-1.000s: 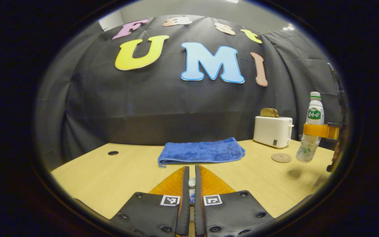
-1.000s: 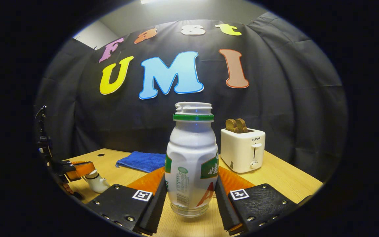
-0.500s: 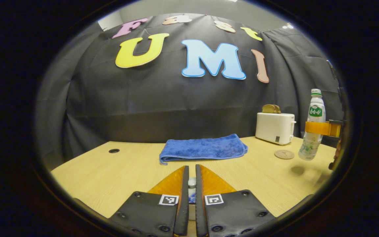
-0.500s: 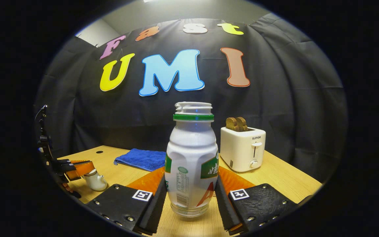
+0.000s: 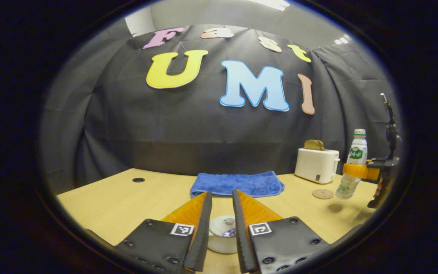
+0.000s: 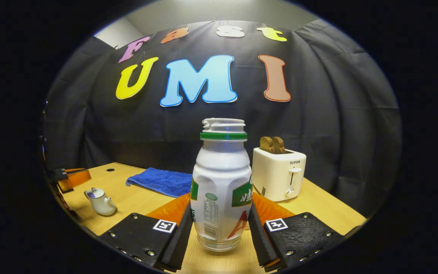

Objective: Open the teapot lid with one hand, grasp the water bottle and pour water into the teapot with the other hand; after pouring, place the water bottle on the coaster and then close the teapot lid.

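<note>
My right gripper [image 6: 221, 232] clamps the bottle [image 6: 221, 190] upright above the table [image 6: 325, 207], keeping water in. My left gripper [image 5: 222, 228], fingers parted, hovers over the lidded teapot [image 5: 222, 238]. Coaster [image 5: 322, 194] waits beside the toaster [image 5: 316, 164].

Both views face the back wall low over the table [image 5: 120, 198], sharing the toaster [image 5: 316, 164] and towel [image 6: 161, 181].

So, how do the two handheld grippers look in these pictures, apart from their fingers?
Each gripper, left and right, has two flat black plates fixed with round screws, each plate carrying a small square black-and-white marker. Translucent orange wedge-shaped pieces rise behind the plates. In the left gripper view, the right gripper's body is dark, with a thin upright part.
</note>
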A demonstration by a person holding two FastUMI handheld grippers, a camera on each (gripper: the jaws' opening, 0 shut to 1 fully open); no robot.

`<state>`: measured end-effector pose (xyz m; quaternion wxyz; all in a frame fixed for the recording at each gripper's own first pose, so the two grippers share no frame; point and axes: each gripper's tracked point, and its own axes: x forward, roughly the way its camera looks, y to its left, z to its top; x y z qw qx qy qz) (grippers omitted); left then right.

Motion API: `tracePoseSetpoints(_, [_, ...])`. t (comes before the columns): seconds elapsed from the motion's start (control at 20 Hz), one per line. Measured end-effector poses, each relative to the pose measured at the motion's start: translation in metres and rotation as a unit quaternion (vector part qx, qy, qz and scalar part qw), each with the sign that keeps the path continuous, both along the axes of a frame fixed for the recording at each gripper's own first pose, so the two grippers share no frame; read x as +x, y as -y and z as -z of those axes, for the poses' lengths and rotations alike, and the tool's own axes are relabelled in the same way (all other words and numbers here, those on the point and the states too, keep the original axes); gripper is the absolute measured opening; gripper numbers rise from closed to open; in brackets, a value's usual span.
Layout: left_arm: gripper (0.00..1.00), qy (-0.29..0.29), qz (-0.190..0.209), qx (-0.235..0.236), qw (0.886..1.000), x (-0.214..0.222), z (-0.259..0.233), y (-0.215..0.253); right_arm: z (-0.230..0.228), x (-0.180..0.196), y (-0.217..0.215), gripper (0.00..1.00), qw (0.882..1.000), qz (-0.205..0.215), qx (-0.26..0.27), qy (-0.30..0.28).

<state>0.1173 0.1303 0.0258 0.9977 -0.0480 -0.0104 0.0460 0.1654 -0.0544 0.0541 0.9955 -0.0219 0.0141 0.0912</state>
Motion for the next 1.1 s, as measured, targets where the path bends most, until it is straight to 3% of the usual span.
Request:
tracePoseSetpoints(0.1, [0.6, 0.026, 0.002, 0.003, 1.0, -0.026, -0.024, 0.002, -0.005, 0.012, 0.008, 0.71, 1.0, 0.008, 0.011, -0.002])
tracePoseSetpoints(0.2, [0.67, 0.04, 0.002, 0.018, 0.999, -0.053, -0.039, 0.001, 0.003, 0.026, 0.013, 0.71, 0.999, 0.009, 0.036, -0.021])
tracePoseSetpoints(0.4, [0.67, 0.063, -0.002, 0.018, 0.998, -0.102, -0.056, -0.006, 0.014, 0.068, 0.035, 0.71, 0.998, 0.041, 0.031, -0.038])
tracePoseSetpoints(0.6, [0.67, 0.06, -0.011, 0.02, 0.998, -0.122, -0.054, -0.012, 0.029, 0.106, 0.041, 0.71, 0.997, 0.06, 0.002, -0.041])
tracePoseSetpoints(1.1, [0.67, 0.044, -0.01, 0.019, 0.999, -0.119, -0.045, -0.007, 0.044, 0.118, 0.035, 0.71, 0.998, 0.057, -0.009, -0.039])
